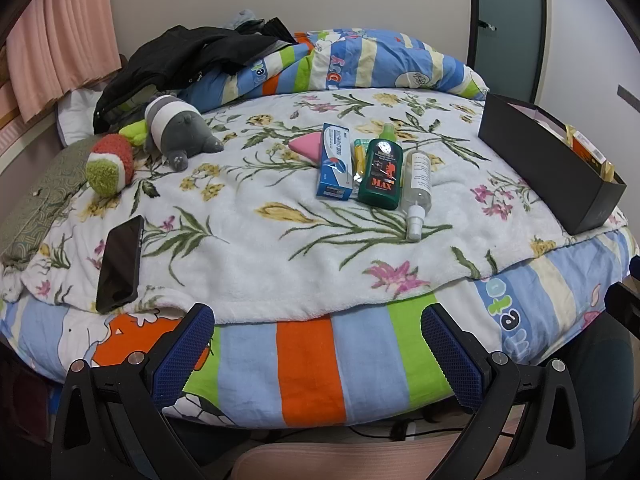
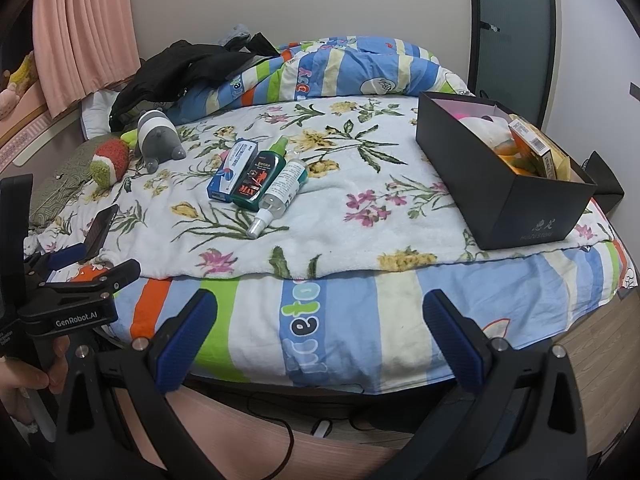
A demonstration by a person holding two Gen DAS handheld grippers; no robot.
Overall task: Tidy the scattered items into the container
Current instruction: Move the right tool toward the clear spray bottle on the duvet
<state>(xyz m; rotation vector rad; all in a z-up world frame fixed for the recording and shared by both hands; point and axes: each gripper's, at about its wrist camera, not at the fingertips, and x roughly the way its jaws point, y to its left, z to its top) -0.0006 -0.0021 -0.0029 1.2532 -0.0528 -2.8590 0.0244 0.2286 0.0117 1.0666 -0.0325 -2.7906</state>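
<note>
On the floral blanket (image 1: 248, 264) lie a blue-and-white carton (image 1: 335, 162) (image 2: 233, 171), a green bottle (image 1: 379, 174) (image 2: 258, 178), a clear spray bottle (image 1: 417, 190) (image 2: 280, 190), a small yellow tube (image 1: 359, 152) and a pink item (image 1: 305, 148). A black box (image 1: 548, 164) (image 2: 508, 184) stands at the right, holding a plush toy and cartons. My left gripper (image 1: 316, 356) and right gripper (image 2: 320, 344) hover open over the bed's front edge, nothing between their fingers. The left gripper's body (image 2: 68, 300) shows at the left in the right wrist view.
A grey plush (image 1: 176, 128) (image 2: 158, 136), a red-and-green plush (image 1: 110, 164) (image 2: 108, 162) and a black phone (image 1: 120, 264) (image 2: 100, 228) lie at the left. Black clothing (image 1: 180, 64) and a striped duvet (image 1: 360, 64) are piled at the back. A hand (image 2: 24, 376) holds the left gripper.
</note>
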